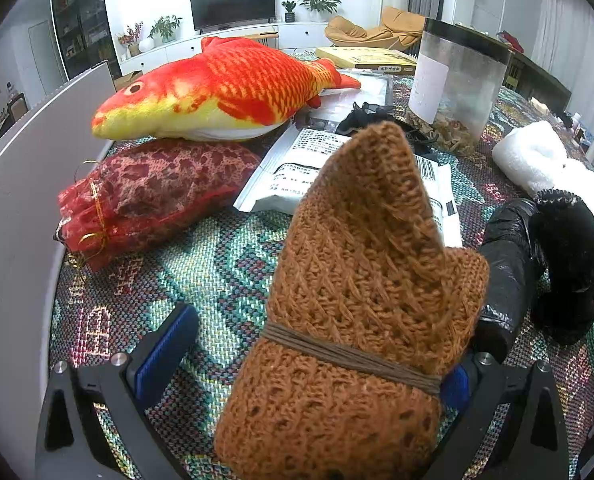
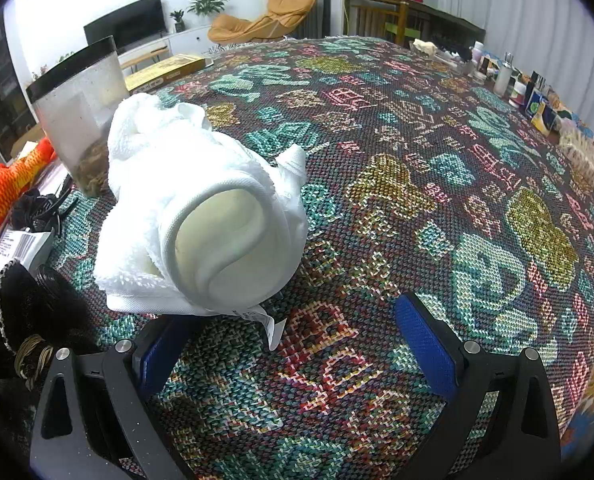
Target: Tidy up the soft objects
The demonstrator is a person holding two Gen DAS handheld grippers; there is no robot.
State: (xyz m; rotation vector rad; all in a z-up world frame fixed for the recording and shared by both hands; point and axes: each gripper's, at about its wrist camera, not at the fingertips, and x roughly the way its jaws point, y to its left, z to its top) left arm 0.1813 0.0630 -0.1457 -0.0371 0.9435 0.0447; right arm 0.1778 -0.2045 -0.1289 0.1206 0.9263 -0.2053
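A brown knitted bundle, tied with brown string, lies between the fingers of my left gripper. It touches the right blue pad, while tablecloth shows between it and the left pad, so the jaws stand open. An orange plush fish rests above a red mesh pouch at the left. A rolled white towel lies just ahead of my open right gripper, closer to its left finger. A black fuzzy item and a black plastic roll sit at the right.
A patterned woven cloth covers the table. A clear jar with a black lid stands behind printed packets. A grey-white panel borders the left side. A yellow box lies far back, and small bottles line the far right edge.
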